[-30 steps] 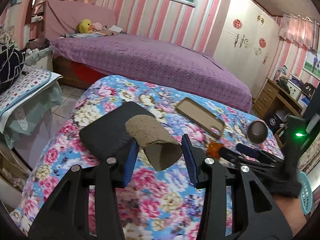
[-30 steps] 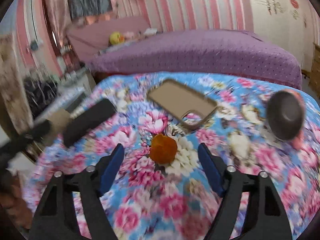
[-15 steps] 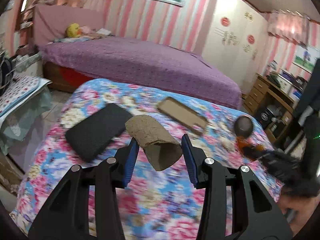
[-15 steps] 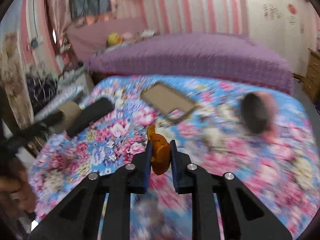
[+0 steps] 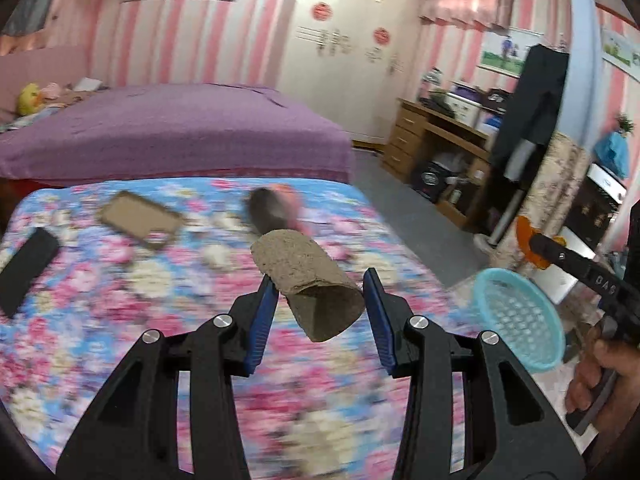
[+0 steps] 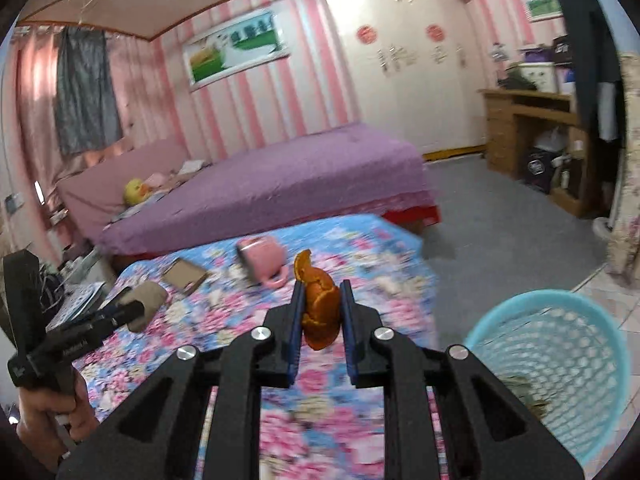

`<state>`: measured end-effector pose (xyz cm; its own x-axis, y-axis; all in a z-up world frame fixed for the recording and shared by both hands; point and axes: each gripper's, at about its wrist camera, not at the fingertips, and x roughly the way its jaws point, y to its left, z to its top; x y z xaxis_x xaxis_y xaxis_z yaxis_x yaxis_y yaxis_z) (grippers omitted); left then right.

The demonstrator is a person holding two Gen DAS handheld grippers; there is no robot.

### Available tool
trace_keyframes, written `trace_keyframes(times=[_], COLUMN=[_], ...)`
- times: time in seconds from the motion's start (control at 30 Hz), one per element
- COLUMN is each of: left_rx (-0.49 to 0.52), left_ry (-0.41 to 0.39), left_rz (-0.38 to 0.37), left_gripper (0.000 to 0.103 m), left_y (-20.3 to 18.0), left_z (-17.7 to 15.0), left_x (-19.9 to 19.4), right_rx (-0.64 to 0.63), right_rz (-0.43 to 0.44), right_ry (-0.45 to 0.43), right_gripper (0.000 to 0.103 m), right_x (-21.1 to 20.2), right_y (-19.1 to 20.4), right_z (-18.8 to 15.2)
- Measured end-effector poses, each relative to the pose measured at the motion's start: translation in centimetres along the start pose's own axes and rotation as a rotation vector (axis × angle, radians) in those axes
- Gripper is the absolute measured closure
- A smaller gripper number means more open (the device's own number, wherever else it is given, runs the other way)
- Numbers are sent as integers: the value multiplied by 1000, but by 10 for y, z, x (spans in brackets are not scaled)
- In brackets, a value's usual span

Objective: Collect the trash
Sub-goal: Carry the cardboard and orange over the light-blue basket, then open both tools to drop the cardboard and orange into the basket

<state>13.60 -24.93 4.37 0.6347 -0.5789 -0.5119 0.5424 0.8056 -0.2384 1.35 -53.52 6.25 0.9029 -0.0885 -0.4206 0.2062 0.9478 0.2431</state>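
A brown cardboard tube [image 5: 308, 280] sits crosswise between the blue pads of my left gripper [image 5: 320, 292], which is shut on it above the floral cover [image 5: 120, 320]. My right gripper [image 6: 322, 292] is shut on a piece of orange peel [image 6: 320, 312], held off the cover. A light blue mesh basket [image 6: 580, 344] stands on the floor to the lower right, with some scraps in its bottom. In the left wrist view the basket [image 5: 520, 320] lies just under the right gripper [image 5: 536, 248] and its peel [image 5: 524, 236]. The right wrist view shows the left gripper [image 6: 136, 308] far left.
On the floral cover lie a pink mug [image 6: 262, 260] on its side, a brown phone case [image 5: 140, 220] and a black flat object [image 5: 28, 264]. A purple bed [image 6: 300, 176] is behind. A wooden desk [image 5: 432, 136] and a fan stand [image 5: 504, 216] are right, across grey floor.
My right gripper closed on the orange peel and lifted it off the cover. Both grippers swung right, bringing the blue basket into view. The tube stayed in the left gripper.
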Motion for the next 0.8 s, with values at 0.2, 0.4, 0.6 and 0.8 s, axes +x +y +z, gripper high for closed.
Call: trace_keyframes(times=[0.2, 0.4, 0.6, 0.8], left_rx=[93, 147, 179, 220], left_ry=[0, 14, 41, 70], left_rz=[-100, -217, -283, -321], left_gripper=[60, 60, 60, 60], left_y=[-98, -170, -218, -250], left_z=[18, 31, 29, 21], left_x=[27, 51, 85, 106], right_rx=[6, 87, 123, 153], right_rz=[-118, -252, -329, -383], right_ry=[-52, -95, -80, -96], right_gripper=[85, 85, 85, 81], right_x=[-25, -61, -69, -75], right_y=[-44, -102, -131, -144], right_z=[16, 24, 21, 21])
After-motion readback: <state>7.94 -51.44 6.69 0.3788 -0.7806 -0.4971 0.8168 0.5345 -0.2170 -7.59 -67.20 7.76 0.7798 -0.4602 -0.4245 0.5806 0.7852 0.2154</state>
